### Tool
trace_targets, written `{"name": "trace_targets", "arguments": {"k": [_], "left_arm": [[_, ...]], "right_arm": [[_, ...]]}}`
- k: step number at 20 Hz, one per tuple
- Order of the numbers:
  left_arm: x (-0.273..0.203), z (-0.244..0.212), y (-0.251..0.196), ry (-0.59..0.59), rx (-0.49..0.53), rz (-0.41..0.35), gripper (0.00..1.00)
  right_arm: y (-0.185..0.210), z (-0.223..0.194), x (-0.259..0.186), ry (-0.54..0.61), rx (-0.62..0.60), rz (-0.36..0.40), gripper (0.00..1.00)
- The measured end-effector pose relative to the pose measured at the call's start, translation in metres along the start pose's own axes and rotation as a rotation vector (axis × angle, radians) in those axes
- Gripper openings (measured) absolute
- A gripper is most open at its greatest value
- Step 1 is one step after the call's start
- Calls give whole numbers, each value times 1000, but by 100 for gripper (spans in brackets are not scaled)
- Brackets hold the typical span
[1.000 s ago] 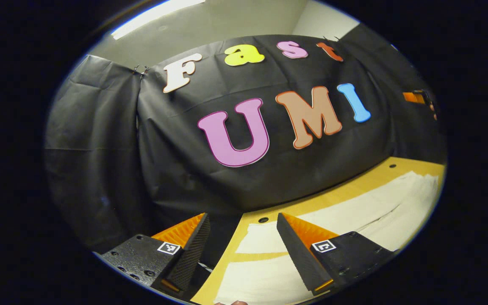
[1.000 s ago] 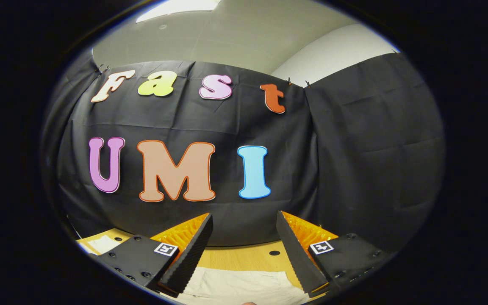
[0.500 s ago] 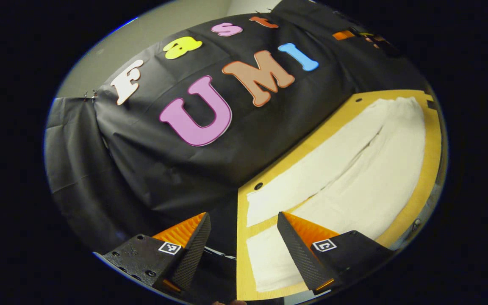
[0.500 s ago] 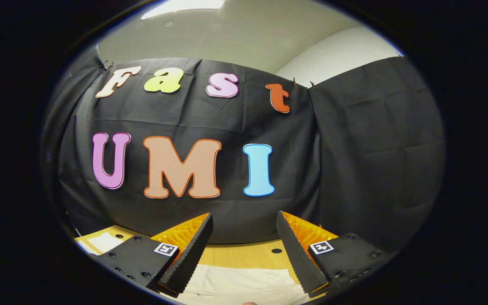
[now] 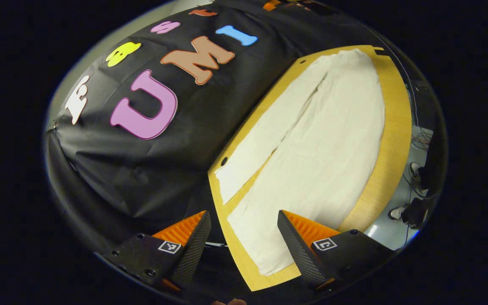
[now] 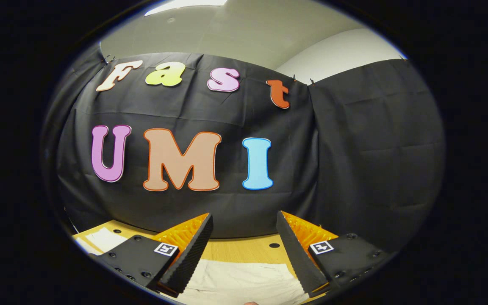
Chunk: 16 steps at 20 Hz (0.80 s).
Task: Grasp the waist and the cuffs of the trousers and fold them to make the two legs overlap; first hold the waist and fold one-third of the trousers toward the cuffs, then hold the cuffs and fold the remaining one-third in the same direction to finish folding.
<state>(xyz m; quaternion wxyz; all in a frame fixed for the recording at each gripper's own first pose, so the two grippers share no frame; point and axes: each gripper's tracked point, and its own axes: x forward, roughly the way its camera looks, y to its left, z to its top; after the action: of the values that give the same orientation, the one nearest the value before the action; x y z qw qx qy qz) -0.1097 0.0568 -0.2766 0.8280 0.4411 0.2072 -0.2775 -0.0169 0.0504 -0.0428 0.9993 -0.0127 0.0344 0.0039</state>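
White trousers (image 5: 320,140) lie flat on a wooden table (image 5: 390,140), the two legs side by side with a narrow gap between them. Their cuffs (image 5: 265,254) are at the near end, the waist (image 5: 352,59) at the far end. My left gripper (image 5: 242,214) hovers open above the table's near corner, with the nearer cuff just below its right finger and nothing between the fingers. My right gripper (image 6: 244,214) is open too, level over the table (image 6: 235,252), with white trouser cloth (image 6: 239,281) below and between its fingers, apart from them.
The black cloth wall (image 5: 151,169) stands close behind the table's long edge. Small holes (image 5: 224,161) mark the tabletop. Past the table's other long side is grey floor with cables and a pair of shoes (image 5: 413,182). A white patch (image 6: 102,238) lies at the table's left.
The left gripper has tipped down and rolled, so the whole length of the trousers came into its view. The right gripper has barely moved, dipping slightly toward the table. Both stayed open.
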Motion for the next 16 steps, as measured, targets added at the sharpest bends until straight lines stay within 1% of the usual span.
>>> {"name": "trace_targets", "arguments": {"k": [3,6,8,12,13,15,16], "left_arm": [[1,-22,-24,36,71,-88,97],[-3,-41,-47,63,140,-158,97],[0,-51,-60,82,143,-209,96],[3,-67,-75,120,179,-269,97],[5,-66,-74,104,195,-275,97],[7,-69,-79,115,214,-317,95],[10,-68,-83,117,226,-348,93]], "right_arm": [[5,-9,-2,12,-17,0,97],[5,-16,-4,25,-27,-7,97],[4,-19,-5,29,-33,-14,97],[-5,-28,-8,51,-37,-37,97],[-9,-29,-8,53,-36,-46,97],[-17,-27,-9,54,-34,-67,97],[-19,-28,-10,56,-31,-75,97]]}}
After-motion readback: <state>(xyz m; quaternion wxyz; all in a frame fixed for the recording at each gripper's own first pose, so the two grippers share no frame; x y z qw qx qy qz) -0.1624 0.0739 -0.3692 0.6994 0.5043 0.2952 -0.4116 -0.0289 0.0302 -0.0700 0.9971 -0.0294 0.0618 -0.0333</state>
